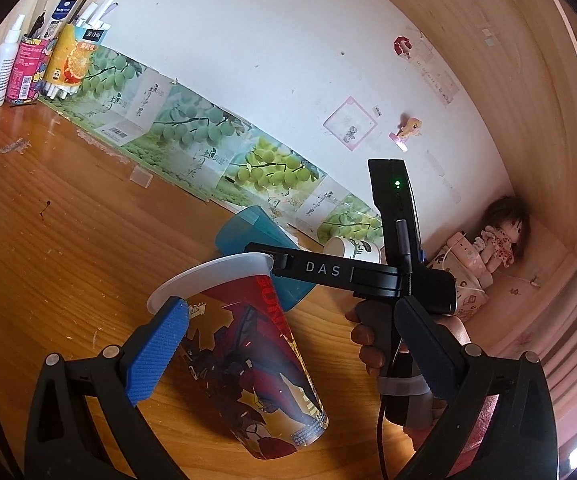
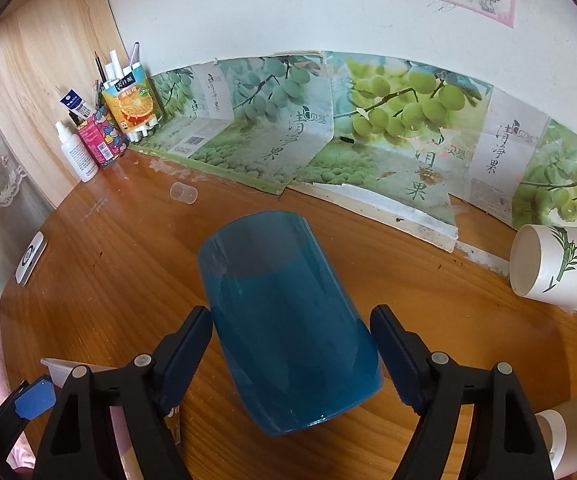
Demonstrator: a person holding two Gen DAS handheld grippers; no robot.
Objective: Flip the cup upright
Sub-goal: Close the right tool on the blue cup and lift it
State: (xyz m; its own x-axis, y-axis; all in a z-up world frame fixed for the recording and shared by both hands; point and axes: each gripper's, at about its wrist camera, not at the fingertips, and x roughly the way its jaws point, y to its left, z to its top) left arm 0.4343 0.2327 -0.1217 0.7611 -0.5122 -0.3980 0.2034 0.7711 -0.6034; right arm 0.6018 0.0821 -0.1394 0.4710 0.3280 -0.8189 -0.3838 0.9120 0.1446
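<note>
A tall printed red cup [image 1: 256, 356] with a white rim stands between my left gripper's [image 1: 284, 352] fingers; the blue left pad [image 1: 156, 348] touches it near the rim, the right pad [image 1: 428, 344] is well clear, so the jaws are open. A blue cup [image 2: 288, 320] lies on its side on the wooden desk [image 2: 128, 280], mouth away from the camera, between my right gripper's [image 2: 292, 356] open fingers. The left finger touches or nearly touches it; the right stands just off it. The blue cup also shows in the left wrist view [image 1: 248, 236], behind the red cup.
A white paper cup [image 2: 560, 268] with a leaf print lies on its side at the right by the wall. A small clear cup [image 2: 183, 192] lies farther back. Bottles and pen holders [image 2: 104, 128] fill the back left corner. Stacked paper cups [image 2: 568, 432] lie at the lower right. A doll [image 1: 500, 236] sits in the right corner.
</note>
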